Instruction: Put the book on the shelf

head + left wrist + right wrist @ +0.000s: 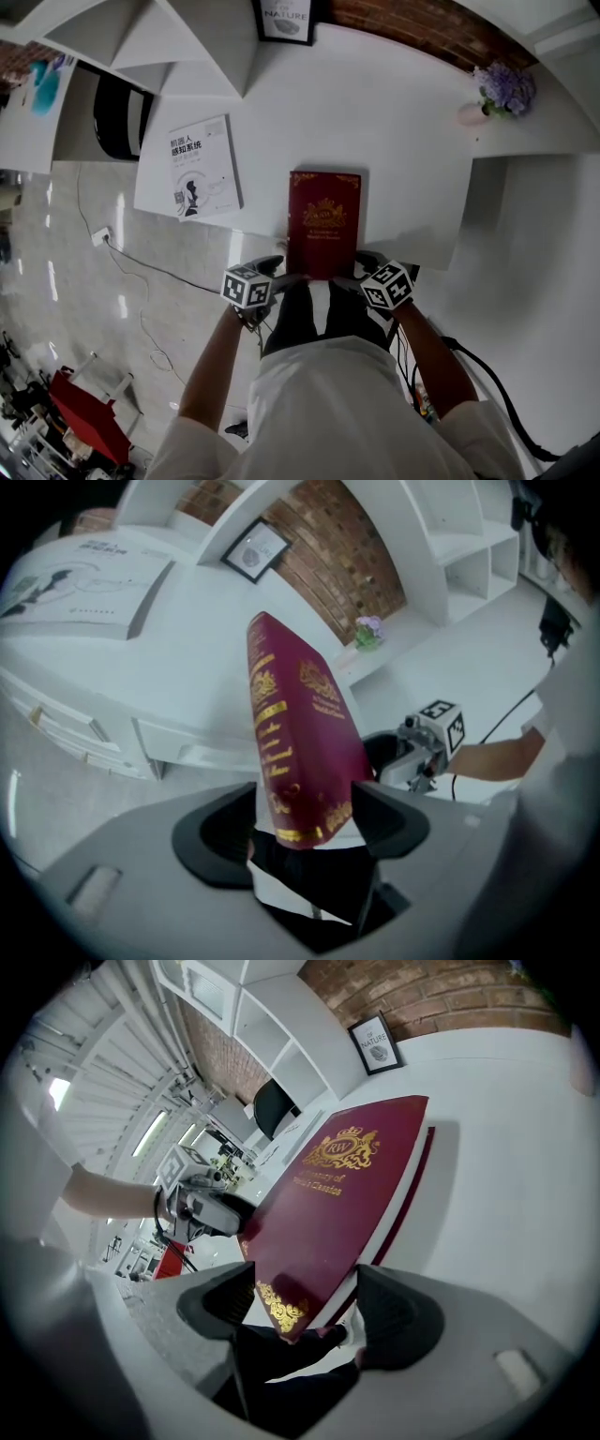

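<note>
Lying flat at frame centre in the head view: the book, resting on the white desk and overhanging its near rim. Being clamped at the lower-right corner by the right gripper, across cover and pages. Being merely straddled at the lower-left corner by the left gripper, jaws apart and seemingly showing a white sliver beside the spine. Probably risking a one-sided lift, twisting out of the single firm grip and dropping off the rim. Looking thick and hardbound, deep red with gold crest, lettering and corner scrollwork. Waiting at upper left: the white shelf, above a white paperback.
</note>
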